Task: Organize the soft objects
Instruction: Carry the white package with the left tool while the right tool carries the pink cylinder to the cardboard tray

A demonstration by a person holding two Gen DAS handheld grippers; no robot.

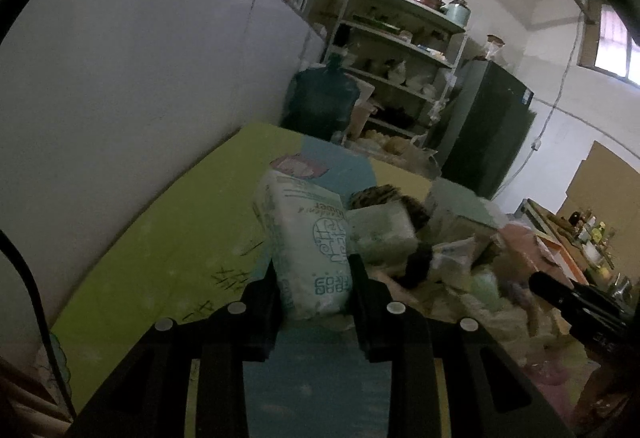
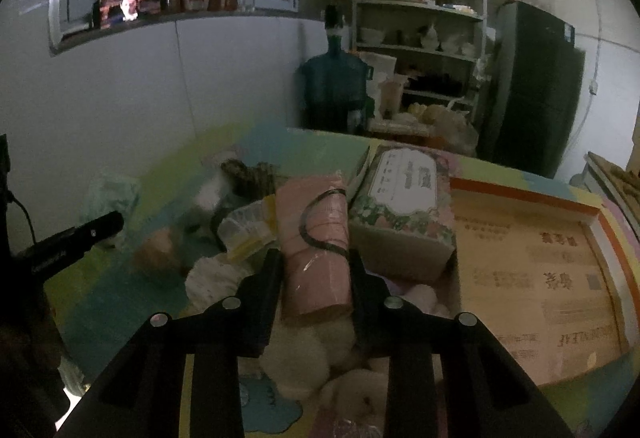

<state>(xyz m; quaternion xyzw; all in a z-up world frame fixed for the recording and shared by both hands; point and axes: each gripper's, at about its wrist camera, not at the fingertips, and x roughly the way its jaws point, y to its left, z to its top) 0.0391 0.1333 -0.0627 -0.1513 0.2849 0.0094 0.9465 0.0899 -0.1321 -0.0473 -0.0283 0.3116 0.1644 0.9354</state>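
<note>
Left claw [image 1: 314, 294] pinched on white tissue pack [image 1: 308, 238], held upright above foam mat [image 1: 160, 238]. Right claw [image 2: 314, 280] clamped on pink tissue pack [image 2: 316, 238] over heap beside flowered box [image 2: 404, 214]. Both packs judged light, squashy, film-wrapped, somewhat slippery. Hold best taken across middle, wrap dented but not crushed. Pile beneath judged easily disturbed.

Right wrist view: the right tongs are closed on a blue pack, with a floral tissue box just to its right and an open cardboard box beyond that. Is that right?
Not quite: the colour is wrong. The right wrist view shows the right tongs closed on a pink pack, not a blue one. The floral tissue box just to its right and the open cardboard box beyond that are as you say.
</note>
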